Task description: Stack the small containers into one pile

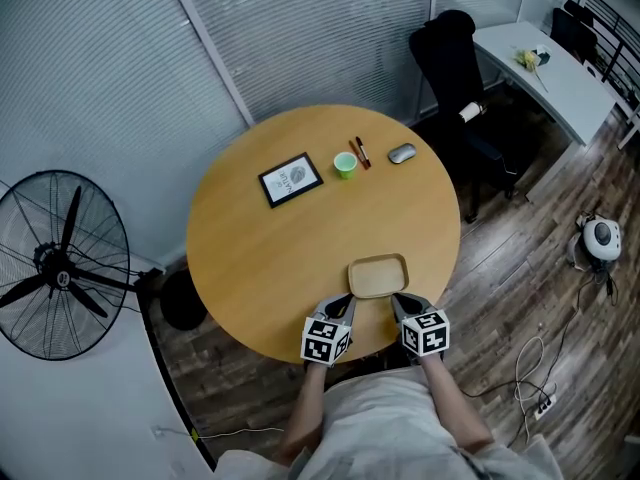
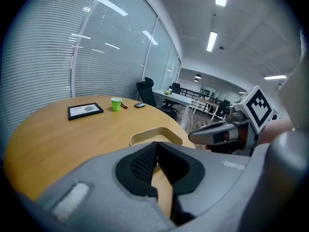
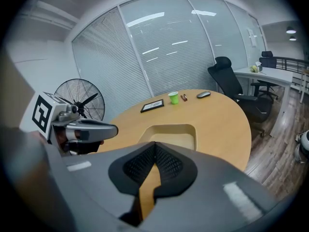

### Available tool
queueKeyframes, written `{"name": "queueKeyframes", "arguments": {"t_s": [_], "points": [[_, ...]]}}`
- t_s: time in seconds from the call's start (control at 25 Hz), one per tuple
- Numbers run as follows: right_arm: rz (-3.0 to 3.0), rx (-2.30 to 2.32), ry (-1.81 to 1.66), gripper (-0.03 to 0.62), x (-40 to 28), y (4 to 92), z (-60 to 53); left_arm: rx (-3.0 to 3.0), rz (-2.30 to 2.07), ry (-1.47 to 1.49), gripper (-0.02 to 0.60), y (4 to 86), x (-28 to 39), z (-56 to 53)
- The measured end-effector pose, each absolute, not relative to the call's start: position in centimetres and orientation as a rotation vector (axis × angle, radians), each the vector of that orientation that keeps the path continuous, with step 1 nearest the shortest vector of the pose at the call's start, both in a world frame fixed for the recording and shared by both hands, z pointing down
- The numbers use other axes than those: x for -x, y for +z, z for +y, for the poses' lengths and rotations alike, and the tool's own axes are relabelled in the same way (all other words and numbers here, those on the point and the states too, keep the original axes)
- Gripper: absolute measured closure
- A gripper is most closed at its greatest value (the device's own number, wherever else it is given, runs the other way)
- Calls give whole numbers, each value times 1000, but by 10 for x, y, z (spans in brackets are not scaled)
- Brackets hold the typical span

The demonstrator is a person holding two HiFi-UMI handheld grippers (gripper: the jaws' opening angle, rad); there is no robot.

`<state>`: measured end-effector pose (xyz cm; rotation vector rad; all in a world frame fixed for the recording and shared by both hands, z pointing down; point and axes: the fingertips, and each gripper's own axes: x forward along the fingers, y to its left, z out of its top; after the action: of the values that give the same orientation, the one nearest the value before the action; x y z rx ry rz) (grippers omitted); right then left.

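A tan shallow container (image 1: 378,275) with rounded corners sits near the front edge of the round wooden table (image 1: 260,258). My left gripper (image 1: 344,303) is just short of its near left corner and my right gripper (image 1: 399,302) just short of its near right corner. Both are shut with nothing between the pads. In the left gripper view the container (image 2: 155,134) lies just past my shut left gripper (image 2: 155,147), with the right gripper (image 2: 212,134) beside it. In the right gripper view the container (image 3: 171,132) lies ahead of my right gripper (image 3: 154,149).
At the far side of the table are a black-framed picture (image 1: 290,179), a small green cup (image 1: 345,165), two markers (image 1: 360,153) and a grey mouse (image 1: 402,153). A fan (image 1: 60,268) stands at the left, a black chair (image 1: 455,58) and a white desk (image 1: 550,68) behind.
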<state>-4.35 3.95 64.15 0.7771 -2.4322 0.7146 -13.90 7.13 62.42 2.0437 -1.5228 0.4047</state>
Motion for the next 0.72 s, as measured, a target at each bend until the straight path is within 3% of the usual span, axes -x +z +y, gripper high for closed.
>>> {"name": "queueKeyframes", "arguments": {"t_s": [0.72], "points": [[-2453,-739,655,595,49,641,37,-2023,-1520,370,575,624,140,67]]}}
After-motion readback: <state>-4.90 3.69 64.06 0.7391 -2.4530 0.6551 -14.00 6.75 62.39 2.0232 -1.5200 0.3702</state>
